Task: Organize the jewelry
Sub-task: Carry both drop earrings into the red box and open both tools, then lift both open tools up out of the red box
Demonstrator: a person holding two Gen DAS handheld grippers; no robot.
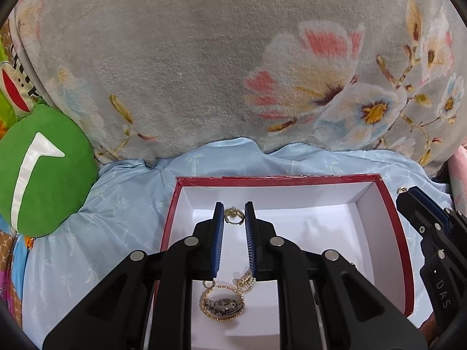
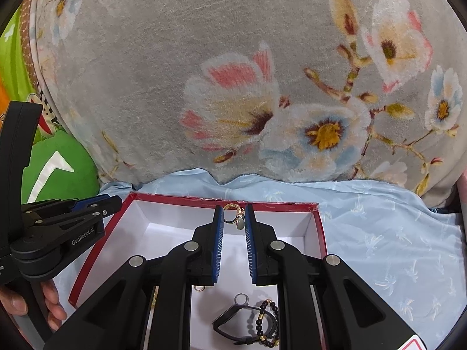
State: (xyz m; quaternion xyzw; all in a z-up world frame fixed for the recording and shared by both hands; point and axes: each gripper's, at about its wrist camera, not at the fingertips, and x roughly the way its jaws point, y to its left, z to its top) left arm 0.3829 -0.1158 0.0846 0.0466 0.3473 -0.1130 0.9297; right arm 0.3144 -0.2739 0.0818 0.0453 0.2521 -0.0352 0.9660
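Note:
A red box with a white inside (image 1: 376, 204) (image 2: 313, 227) lies on the light blue sheet. My left gripper (image 1: 235, 214) holds a small gold ring (image 1: 232, 216) between its blue pads above the box. Below it in the box lie a round gold pendant (image 1: 223, 304) and a pearl strand (image 1: 246, 281). My right gripper (image 2: 234, 215) is shut on a gold earring with a pale stone (image 2: 238, 217) over the box's far wall. A black band (image 2: 233, 319) and a black bead bracelet (image 2: 267, 320) lie in the box below it.
A grey floral blanket (image 1: 204, 73) rises behind the box. A green plush cushion (image 1: 43, 169) sits to the left. The right gripper shows at the right edge of the left wrist view (image 1: 408, 197). The left gripper (image 2: 113, 202) and a hand (image 2: 49, 300) show at the left of the right wrist view.

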